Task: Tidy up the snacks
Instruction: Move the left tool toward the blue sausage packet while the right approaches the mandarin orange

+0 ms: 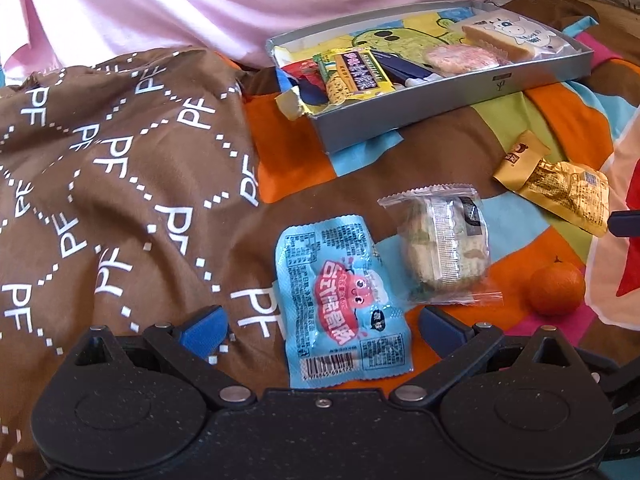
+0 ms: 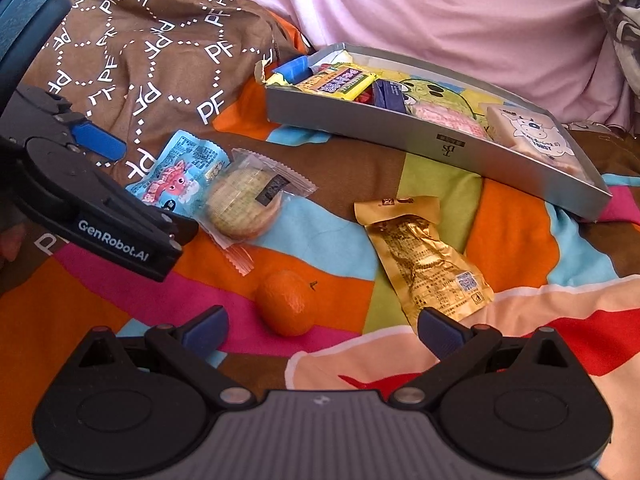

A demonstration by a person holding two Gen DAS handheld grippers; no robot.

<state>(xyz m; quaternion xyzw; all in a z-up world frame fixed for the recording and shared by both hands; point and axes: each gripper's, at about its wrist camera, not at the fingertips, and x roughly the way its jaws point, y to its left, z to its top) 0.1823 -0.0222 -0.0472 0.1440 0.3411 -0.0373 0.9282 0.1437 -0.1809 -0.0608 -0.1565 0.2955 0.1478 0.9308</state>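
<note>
A grey box point(image 1: 440, 98) point(image 2: 384, 126) holding several wrapped snacks lies on the bedspread at the back. In front of it lie a light blue packet point(image 1: 344, 300) point(image 2: 180, 172), a clear-wrapped round cake point(image 1: 444, 248) point(image 2: 244, 206), a gold packet point(image 1: 560, 188) point(image 2: 428, 264) and a small orange point(image 1: 556, 290) point(image 2: 286, 304). My left gripper point(image 1: 320, 330) point(image 2: 100, 140) is open, its blue fingers either side of the blue packet's near end. The open right gripper point(image 2: 320, 330) hovers just before the orange and the gold packet's near corner.
A brown cloth with white "PF" lettering point(image 1: 120, 200) point(image 2: 152, 52) is bunched up on the left. Pink bedding point(image 1: 200, 4) point(image 2: 440, 12) rises behind the box. The bedspread point(image 2: 520, 240) has bright orange, blue, green and brown patches.
</note>
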